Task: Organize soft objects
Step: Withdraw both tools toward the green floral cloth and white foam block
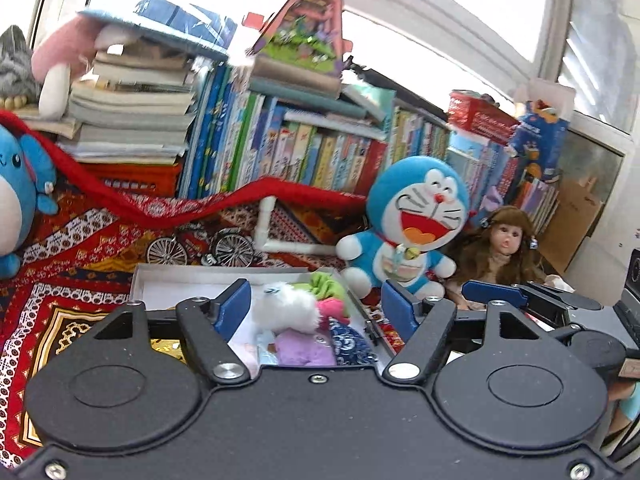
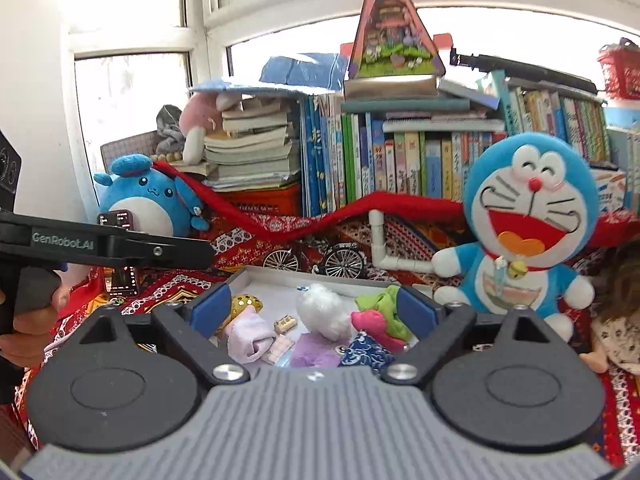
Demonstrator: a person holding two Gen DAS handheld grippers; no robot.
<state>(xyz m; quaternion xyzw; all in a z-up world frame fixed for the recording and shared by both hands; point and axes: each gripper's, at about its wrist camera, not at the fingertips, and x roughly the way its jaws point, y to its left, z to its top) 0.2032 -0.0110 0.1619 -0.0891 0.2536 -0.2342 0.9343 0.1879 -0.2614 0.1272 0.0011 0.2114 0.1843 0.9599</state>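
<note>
A shallow white box (image 1: pixel 168 276) (image 2: pixel 264 276) lies on the patterned cloth and holds several soft items: a white fluffy toy (image 1: pixel 286 308) (image 2: pixel 324 312), a green and pink cloth piece (image 1: pixel 330 294) (image 2: pixel 378 314), a purple plush (image 1: pixel 304 348) (image 2: pixel 314 354), a blue patterned cloth (image 1: pixel 352 344) (image 2: pixel 368 352) and a rolled pale pink towel (image 2: pixel 248 334). My left gripper (image 1: pixel 316 308) is open and empty above the box. My right gripper (image 2: pixel 314 308) is open and empty above the box too. The right gripper's blue finger (image 1: pixel 494 294) shows at the right in the left wrist view.
A Doraemon plush (image 1: pixel 412 224) (image 2: pixel 524 224) sits right of the box, a doll (image 1: pixel 504 252) beside it. A blue round plush (image 2: pixel 148 196) sits at the left. A model bicycle (image 1: pixel 200 248) (image 2: pixel 316 260), a white pipe (image 2: pixel 380 240) and a red scarf (image 2: pixel 288 220) lie behind, before rows of books (image 2: pixel 400 152).
</note>
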